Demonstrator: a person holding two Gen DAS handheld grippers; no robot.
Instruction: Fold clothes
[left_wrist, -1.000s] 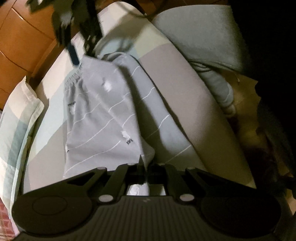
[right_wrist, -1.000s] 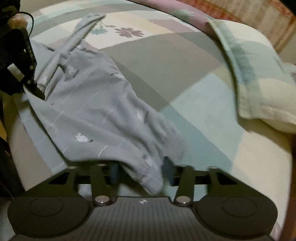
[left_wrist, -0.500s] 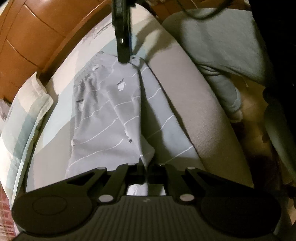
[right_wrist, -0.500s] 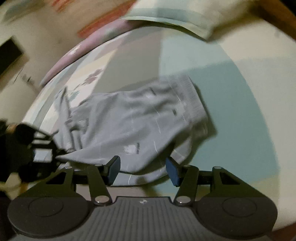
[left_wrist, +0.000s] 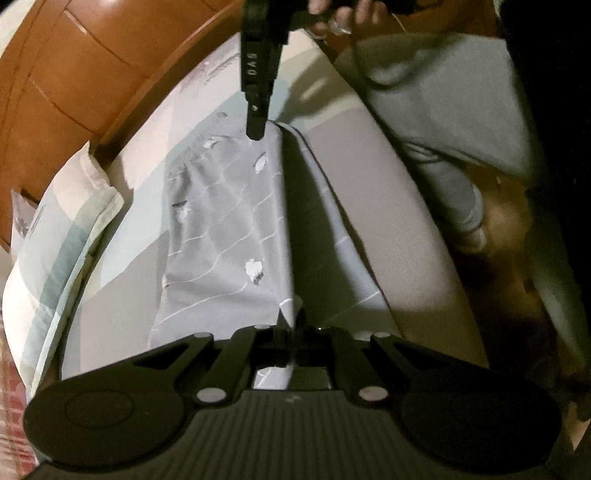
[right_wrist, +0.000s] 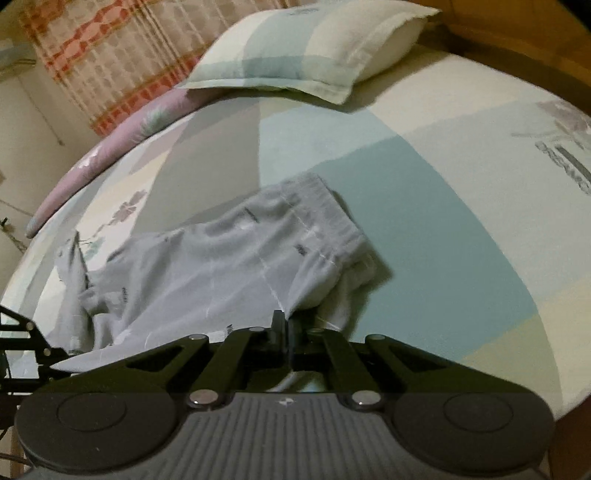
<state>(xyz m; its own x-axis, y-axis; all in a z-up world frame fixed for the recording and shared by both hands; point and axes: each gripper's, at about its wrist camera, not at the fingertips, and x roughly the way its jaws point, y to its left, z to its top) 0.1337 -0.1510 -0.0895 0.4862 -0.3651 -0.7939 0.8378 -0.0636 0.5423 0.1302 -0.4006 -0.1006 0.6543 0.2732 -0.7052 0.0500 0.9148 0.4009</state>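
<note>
Trousers (left_wrist: 221, 236): grey, thin pale lines and small motifs; laid on a bed (right_wrist: 424, 192) with a patchwork sheet, a fold ridge raised between both tools.
Left gripper (left_wrist: 290, 334): fingers closed on the near end of the ridge.
Right gripper (right_wrist: 286, 328): fingers closed on a pinch of cloth at the elastic waistband (right_wrist: 325, 206); seen from the left wrist as a dark tool (left_wrist: 256, 92) gripped by a hand (left_wrist: 343, 18), biting the far end of the same ridge.
Long axis: runs from one gripper straight to the other, so the cloth is stretched taut between them; neither hand is nearer.
Stage, as judged: a lengthwise fold is carried over; the ridge would need to travel sideways with both ends level.
Left wrist view only: wooden headboard (left_wrist: 110, 66), grey garment (left_wrist: 443, 110) hanging off the bed edge.
Right wrist view only: pillow (right_wrist: 306, 48), curtain (right_wrist: 122, 48), rumpled leg ends (right_wrist: 74, 273).
</note>
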